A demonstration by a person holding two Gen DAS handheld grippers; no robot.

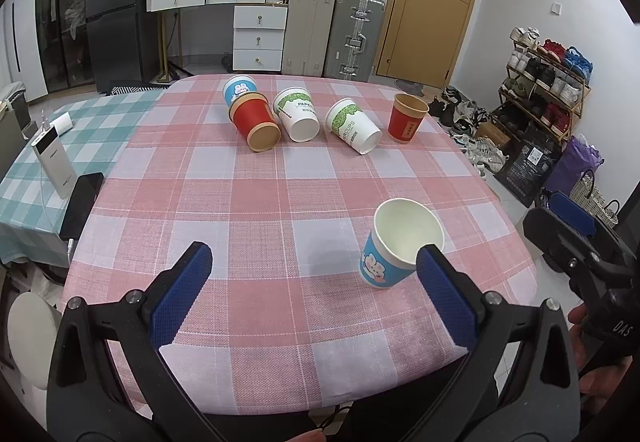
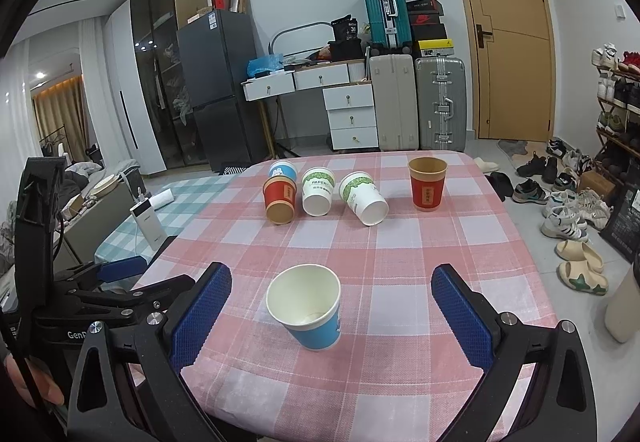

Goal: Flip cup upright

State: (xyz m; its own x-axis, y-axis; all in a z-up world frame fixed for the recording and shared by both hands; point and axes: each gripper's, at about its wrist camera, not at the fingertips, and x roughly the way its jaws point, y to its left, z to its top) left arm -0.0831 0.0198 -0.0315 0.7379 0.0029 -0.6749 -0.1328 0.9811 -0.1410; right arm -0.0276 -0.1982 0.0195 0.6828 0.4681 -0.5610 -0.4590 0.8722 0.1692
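Note:
A blue cartoon cup (image 1: pixel 394 246) (image 2: pixel 308 306) stands upright near the table's front edge. My left gripper (image 1: pixel 314 260) is open, and the cup sits just ahead of its right finger (image 1: pixel 444 294). My right gripper (image 2: pixel 332 282) is open, with the cup between and just ahead of its fingers, untouched. At the far side, a red cup (image 1: pixel 256 122) (image 2: pixel 280 200), two white green-print cups (image 1: pixel 298 114) (image 1: pixel 354 126) (image 2: pixel 318 192) (image 2: pixel 364 198) and a second blue cup (image 1: pixel 239 89) (image 2: pixel 282 169) lie on their sides. Another red cup (image 1: pixel 407 118) (image 2: pixel 427 182) stands upright.
The table has a pink checked cloth (image 1: pixel 280 202) (image 2: pixel 400 242). A lower surface at the left with a teal checked cloth (image 1: pixel 60 146) holds a white power bank (image 1: pixel 54 162) (image 2: pixel 148 220) and a black phone (image 1: pixel 82 202). Shoes (image 2: pixel 576 214) and slippers lie on the floor at the right.

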